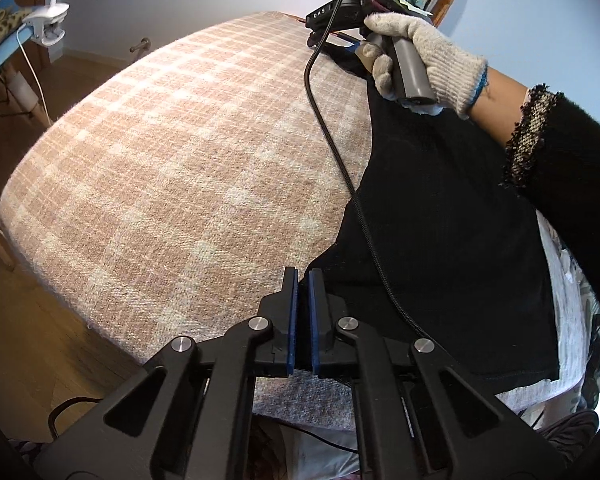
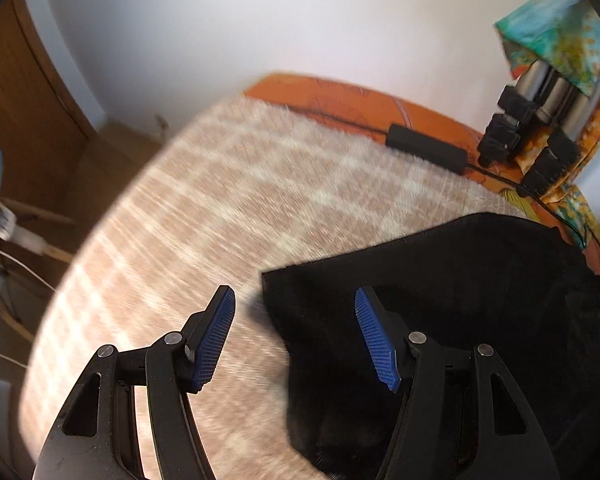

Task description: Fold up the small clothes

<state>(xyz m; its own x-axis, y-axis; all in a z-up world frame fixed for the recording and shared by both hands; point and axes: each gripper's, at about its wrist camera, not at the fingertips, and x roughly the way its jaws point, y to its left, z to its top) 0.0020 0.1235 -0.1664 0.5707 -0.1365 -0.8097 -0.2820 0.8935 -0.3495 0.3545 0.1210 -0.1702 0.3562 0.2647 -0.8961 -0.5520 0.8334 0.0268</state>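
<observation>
Pinching the black garment (image 1: 440, 216) edge, left fingers (image 1: 291, 312) clenched; right fingers (image 2: 220, 332) released above it.

A cream knit glove (image 1: 424, 60) with blue cuff trim, and a black sleeve (image 1: 572, 168) edged in tweed.

I see through two fisheye cameras, one on each handheld gripper, each looking forward along its own fingers. My left wrist view tilts down at the plaid blanket (image 1: 172, 168) from close above, its left gripper (image 1: 303, 280) low in frame, and faces the gloved right hand (image 1: 416, 60) across the surface. My right wrist view, blurred, angles down steeply, with the right gripper (image 2: 296, 300) in the foreground. Both views share the blanket, the black garment (image 1: 452, 220) and the white wall (image 2: 300, 20).
</observation>
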